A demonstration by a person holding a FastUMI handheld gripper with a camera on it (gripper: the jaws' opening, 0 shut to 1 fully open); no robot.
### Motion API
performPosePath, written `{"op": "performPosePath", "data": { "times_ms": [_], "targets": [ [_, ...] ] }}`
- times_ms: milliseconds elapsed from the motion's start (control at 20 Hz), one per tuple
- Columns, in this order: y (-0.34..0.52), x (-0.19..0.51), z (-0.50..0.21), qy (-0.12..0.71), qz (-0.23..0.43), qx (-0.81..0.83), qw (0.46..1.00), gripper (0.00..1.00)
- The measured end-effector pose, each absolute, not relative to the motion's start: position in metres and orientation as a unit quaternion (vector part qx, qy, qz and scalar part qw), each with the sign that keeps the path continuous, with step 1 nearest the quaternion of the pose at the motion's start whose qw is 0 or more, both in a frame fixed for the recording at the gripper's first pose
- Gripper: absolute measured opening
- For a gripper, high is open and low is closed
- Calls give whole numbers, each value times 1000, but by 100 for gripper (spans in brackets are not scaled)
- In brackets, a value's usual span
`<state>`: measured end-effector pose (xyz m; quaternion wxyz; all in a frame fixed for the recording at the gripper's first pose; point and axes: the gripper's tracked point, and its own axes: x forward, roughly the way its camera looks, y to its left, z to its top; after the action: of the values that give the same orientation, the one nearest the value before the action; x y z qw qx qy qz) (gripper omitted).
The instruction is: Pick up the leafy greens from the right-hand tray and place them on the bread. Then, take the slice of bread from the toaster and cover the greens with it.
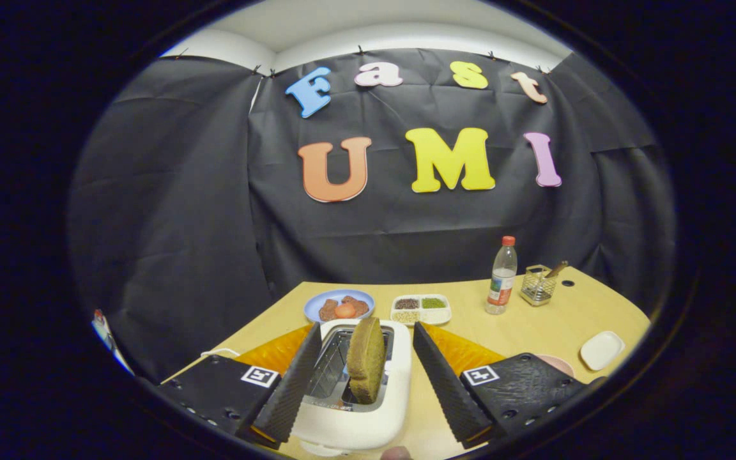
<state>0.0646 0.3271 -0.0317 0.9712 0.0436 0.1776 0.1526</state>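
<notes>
Gripper (361, 377) fingers spread wide, one either side of the bread slice (366, 367) standing upright in the toaster (355, 415) near the table's (534, 332) front edge. Second step apparently underway: slice not gripped yet, covering left; greens can't be checked.

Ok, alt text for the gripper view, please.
The claw hangs open, its fingers either side of a slice of bread standing upright in a white toaster on a wooden table. Beyond sit a blue plate, a divided dish and a bottle.
</notes>
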Motion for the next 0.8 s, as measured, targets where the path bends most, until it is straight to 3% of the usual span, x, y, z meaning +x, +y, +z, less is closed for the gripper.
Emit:
{"op": "performPosePath", "data": {
  "times_ms": [250,550,800],
  "targets": [
    [332,74,-60,228,146,68,960,77],
    [333,81,-67,247,137,83,956,20],
    [335,76,-43,211,165,86,959,8]
  ]
}}
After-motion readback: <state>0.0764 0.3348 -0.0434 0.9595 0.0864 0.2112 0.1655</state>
